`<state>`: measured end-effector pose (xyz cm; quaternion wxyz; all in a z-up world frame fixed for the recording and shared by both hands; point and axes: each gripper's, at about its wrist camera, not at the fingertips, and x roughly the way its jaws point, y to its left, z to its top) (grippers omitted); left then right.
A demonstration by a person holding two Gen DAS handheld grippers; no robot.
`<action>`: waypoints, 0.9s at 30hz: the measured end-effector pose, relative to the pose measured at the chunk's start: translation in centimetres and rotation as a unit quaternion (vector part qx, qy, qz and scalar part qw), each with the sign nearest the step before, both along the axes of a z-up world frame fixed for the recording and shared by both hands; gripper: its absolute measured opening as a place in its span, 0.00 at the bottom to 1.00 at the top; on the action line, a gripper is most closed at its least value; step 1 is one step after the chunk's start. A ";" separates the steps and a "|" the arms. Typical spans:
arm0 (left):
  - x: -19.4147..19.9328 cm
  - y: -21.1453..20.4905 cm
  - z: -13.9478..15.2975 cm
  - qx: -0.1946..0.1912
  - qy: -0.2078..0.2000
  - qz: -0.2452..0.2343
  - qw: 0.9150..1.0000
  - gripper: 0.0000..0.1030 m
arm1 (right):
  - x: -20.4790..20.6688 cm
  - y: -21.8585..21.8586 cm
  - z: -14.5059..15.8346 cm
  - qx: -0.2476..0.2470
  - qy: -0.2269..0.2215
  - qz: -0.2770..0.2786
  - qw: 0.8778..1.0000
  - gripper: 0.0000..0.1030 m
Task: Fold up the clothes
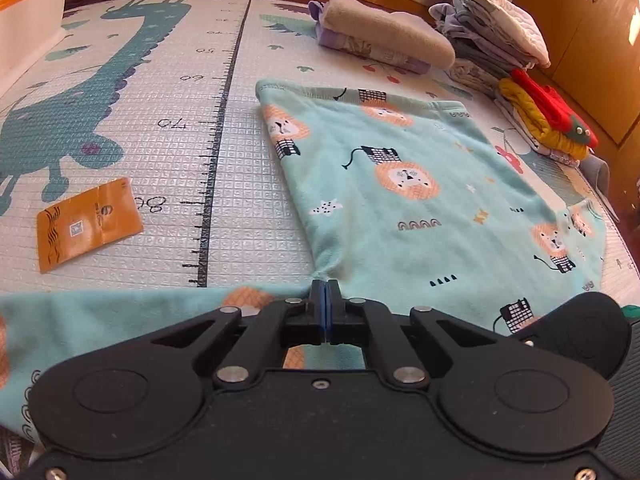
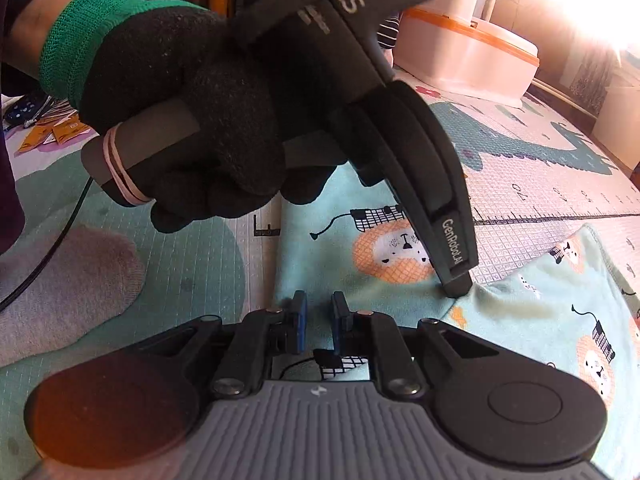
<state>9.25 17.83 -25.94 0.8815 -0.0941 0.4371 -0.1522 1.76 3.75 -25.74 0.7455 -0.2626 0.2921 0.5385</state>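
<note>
My left gripper (image 1: 328,286) is pinched tight on a bunched fold of the mint lion-print garment (image 1: 400,184), which lies spread on the giraffe play mat (image 1: 152,128). My right gripper (image 2: 318,320) hovers low over the same garment with its jaws narrowly parted, gripping nothing. Beyond the garment, at the mat's far edge, sit stacks of folded clothes (image 1: 488,40); an orange packet (image 1: 88,224) lies to its left

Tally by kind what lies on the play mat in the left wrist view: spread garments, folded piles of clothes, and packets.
Spread lion-print garment: 1
Folded clothes piles: 3
Orange packet: 1
Total: 5
</note>
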 end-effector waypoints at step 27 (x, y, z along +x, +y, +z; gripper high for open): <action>-1.0 3.0 0.1 0.035 -0.033 0.004 0.999 0.03 | 3.3 -0.4 0.9 0.031 0.011 -0.071 0.997 0.17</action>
